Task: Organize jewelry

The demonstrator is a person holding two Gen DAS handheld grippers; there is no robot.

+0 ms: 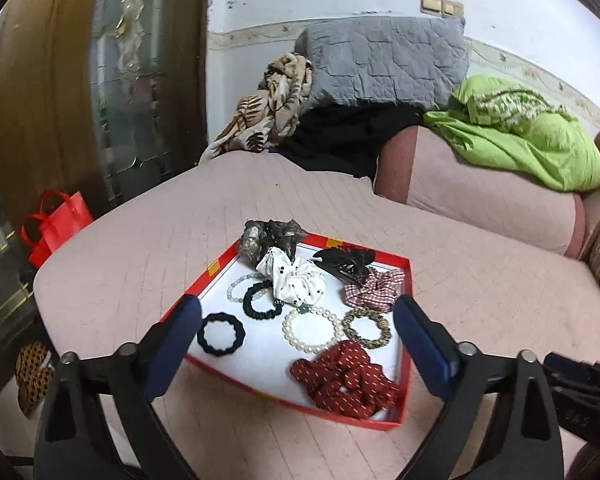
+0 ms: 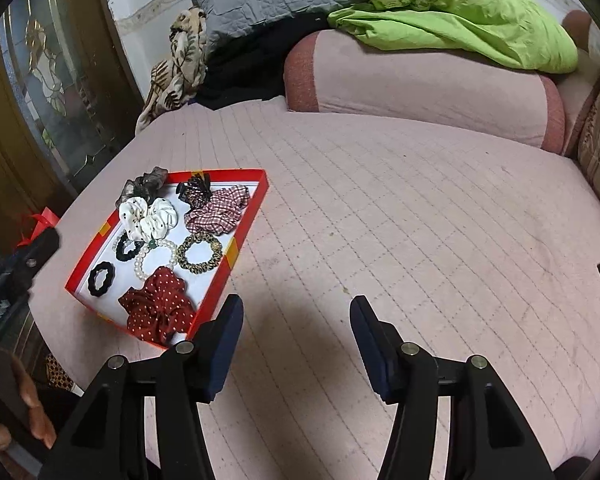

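Covering the bed [image 2: 380,200] a pink quilt, red tray [image 1: 404,360] of scrunchies, green blanket [image 2: 460,28], both jaws open, empty

— What is the red tray [image 1: 405,276] made of?

— Thin card, I'd say, glossy red outside, matt white inside. My pads [image 1: 172,344] are matt blue, on smooth black plastic arms.

— And what lies in it?

— Soft cloth mostly: the dotted red scrunchie [image 1: 342,380] and the white scrunchie [image 1: 296,280] (that one looks satiny). The pearl bracelet [image 1: 310,330] has smooth, shiny beads; the black claw clip [image 1: 346,262] is glossy plastic. Underneath, the pink bedcover [image 2: 380,220] is quilted, matt cloth.
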